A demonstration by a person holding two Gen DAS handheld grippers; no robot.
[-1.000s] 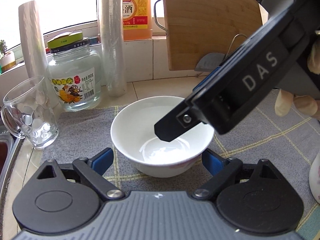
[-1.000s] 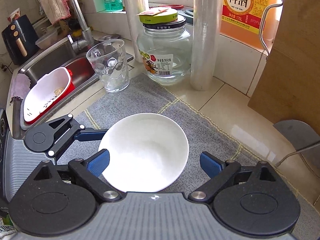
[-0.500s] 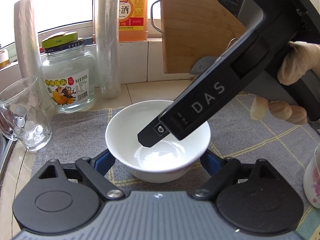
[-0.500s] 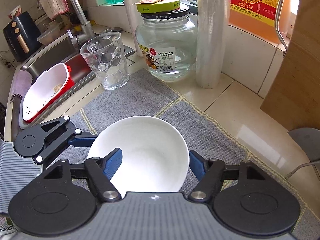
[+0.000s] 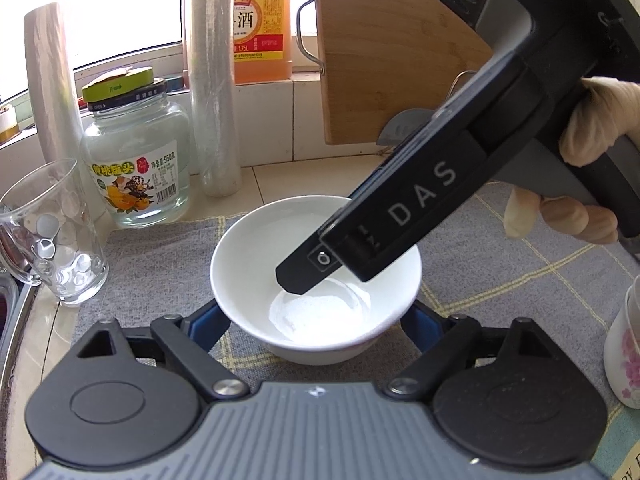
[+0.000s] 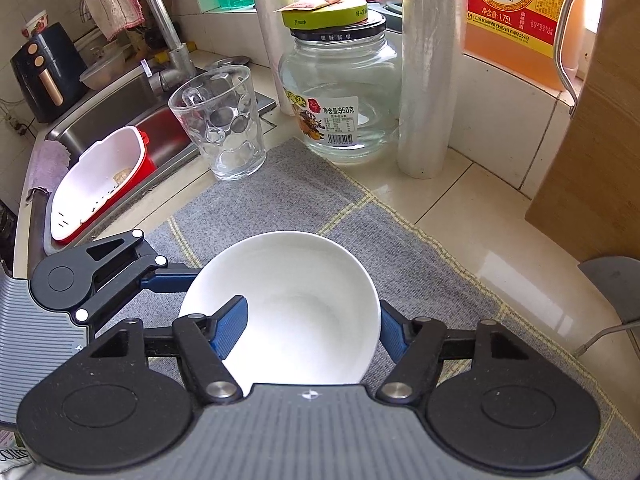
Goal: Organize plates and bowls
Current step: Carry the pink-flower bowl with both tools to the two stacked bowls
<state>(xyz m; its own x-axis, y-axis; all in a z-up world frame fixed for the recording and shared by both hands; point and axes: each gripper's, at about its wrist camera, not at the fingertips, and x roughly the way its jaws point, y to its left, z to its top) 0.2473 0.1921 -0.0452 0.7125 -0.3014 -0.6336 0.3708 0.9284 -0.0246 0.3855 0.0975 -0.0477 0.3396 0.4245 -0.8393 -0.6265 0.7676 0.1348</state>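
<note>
A white bowl (image 5: 320, 280) stands upright on a grey checked mat (image 5: 152, 264); it also shows in the right wrist view (image 6: 296, 312). My left gripper (image 5: 316, 322) is open, one blue finger on each side of the bowl's base. My right gripper (image 6: 312, 330) reaches down from the right; one blue finger (image 6: 230, 330) is inside the bowl and the other (image 6: 394, 336) outside its right wall. The jaws stand close about the wall, and I cannot see whether they press on it.
A glass mug (image 5: 52, 236), a lidded glass jar (image 5: 136, 160), rolls of film (image 5: 212, 80), an orange bottle (image 5: 260, 20) and a wooden board (image 5: 392, 52) stand behind the mat. A flowered cup (image 5: 624, 356) is at the right. The sink (image 6: 120, 128) with a red-and-white strainer (image 6: 100, 184) lies left.
Both grippers have moved in on the bowl. The right gripper's jaws have narrowed, with one finger now inside the bowl. The left fingers now flank its base.
</note>
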